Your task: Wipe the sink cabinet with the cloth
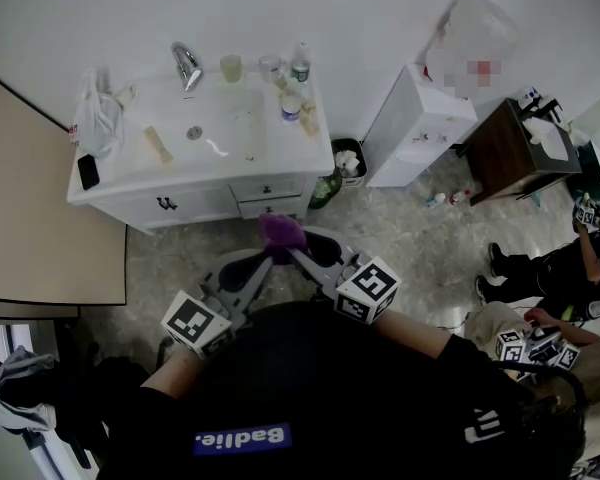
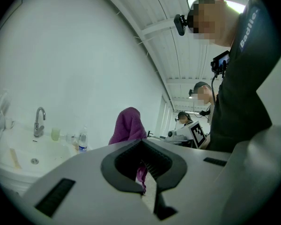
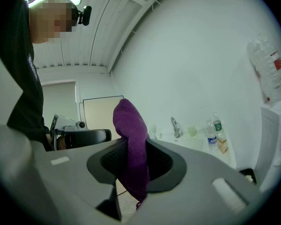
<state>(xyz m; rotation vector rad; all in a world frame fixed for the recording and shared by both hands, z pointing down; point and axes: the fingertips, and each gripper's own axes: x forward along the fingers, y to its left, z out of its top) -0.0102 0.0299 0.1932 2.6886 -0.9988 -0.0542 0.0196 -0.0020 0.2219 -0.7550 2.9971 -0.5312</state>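
Observation:
The white sink cabinet (image 1: pixel 195 204) stands against the wall ahead, with a basin and a chrome faucet (image 1: pixel 186 65) on top and drawers in front. A purple cloth (image 1: pixel 280 232) hangs bunched in the air in front of the drawers, clear of the cabinet. My left gripper (image 1: pixel 270 253) and right gripper (image 1: pixel 292 251) meet at it from either side. In the right gripper view the cloth (image 3: pixel 131 144) stands up thick between the shut jaws of the right gripper (image 3: pixel 133 165). In the left gripper view the left gripper (image 2: pixel 143 170) pinches a cloth edge (image 2: pixel 141 175), and the rest rises behind.
On the countertop are a green cup (image 1: pixel 230 67), bottles (image 1: pixel 300 65), a white plastic bag (image 1: pixel 97 118) and a dark phone (image 1: pixel 87 171). A small bin (image 1: pixel 348 160) and green bottle (image 1: pixel 325 188) sit beside the cabinet. A beige panel (image 1: pixel 40 218) is left; a white unit (image 1: pixel 415 128) and people (image 1: pixel 560 268) are right.

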